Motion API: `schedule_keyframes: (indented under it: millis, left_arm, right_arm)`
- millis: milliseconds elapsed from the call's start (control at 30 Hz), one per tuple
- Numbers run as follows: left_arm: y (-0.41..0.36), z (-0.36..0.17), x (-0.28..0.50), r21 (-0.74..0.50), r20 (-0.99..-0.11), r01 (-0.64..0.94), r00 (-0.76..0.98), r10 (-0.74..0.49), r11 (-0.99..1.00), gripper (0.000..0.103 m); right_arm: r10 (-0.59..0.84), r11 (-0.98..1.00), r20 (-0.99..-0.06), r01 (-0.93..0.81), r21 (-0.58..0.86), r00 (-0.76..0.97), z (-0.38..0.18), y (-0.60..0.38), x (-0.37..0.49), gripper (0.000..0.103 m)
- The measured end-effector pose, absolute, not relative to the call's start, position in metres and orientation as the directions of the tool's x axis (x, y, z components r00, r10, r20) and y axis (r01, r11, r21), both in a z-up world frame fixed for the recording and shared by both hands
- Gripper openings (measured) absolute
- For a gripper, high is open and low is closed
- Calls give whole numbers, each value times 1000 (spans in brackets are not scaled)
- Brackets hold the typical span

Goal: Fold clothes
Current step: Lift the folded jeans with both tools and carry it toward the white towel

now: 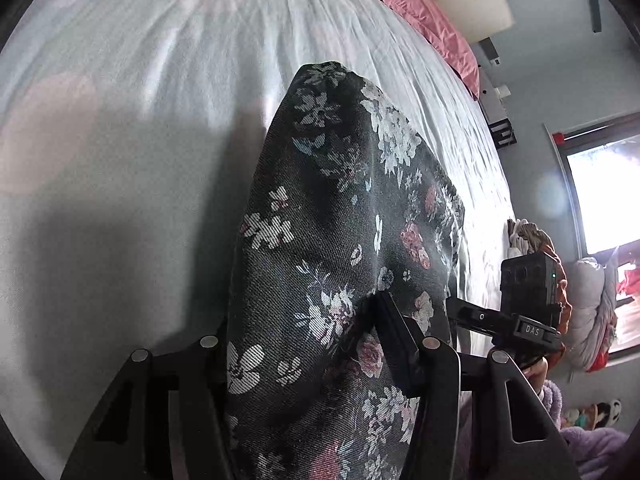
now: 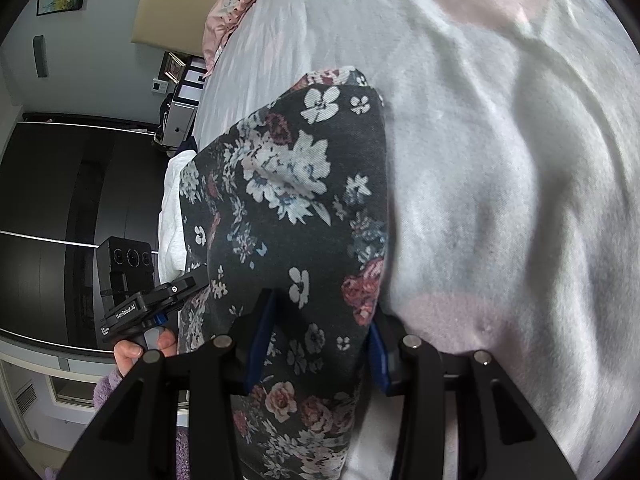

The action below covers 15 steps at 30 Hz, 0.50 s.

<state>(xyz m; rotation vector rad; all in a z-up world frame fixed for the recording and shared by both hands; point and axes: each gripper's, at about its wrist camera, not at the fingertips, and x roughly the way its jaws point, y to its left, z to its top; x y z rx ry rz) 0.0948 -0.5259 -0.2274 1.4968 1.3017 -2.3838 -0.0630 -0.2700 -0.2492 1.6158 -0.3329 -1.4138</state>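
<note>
Dark floral garment (image 1: 340, 216): lying ahead of both tools on the white bed sheet (image 1: 140, 128), its near end passing between the fingers. Left hand-held gripper (image 1: 304, 344): half-wide around the cloth; grip not clear. Right hand-held gripper (image 2: 320, 340): clamping the cloth. Open sheet is spreading beyond; bed edge and pink pillow (image 1: 424, 20) are lying far ahead.

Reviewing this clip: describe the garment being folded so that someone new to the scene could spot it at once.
Start from the bed's pale sheet. On it, running from both claws toward the pink pillow, lies the floral garment. It is the only dark fabric there, charcoal with white and red flowers.
</note>
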Motion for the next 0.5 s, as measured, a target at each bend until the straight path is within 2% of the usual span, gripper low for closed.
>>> schedule_keyframes:
  millis: [300,400,500]
  left_arm:
    - [-527,-225,104,-646,-739,443,-567,363,-622,43]
    - [-522,-227,106,-672,-721,428,-564,403,-604,42]
    - [-509,-227,102,-662,-731,404,-533,426,-632,42]
  right_arm:
    - [-757,-508,-604,358,784,250,-236,-267,-62,16]
    - [-778,-498,-595,380,780,201,-222,-264,-65,13]
    - [-768,-529,-625,410,743,143,-211,-264,-74,13]
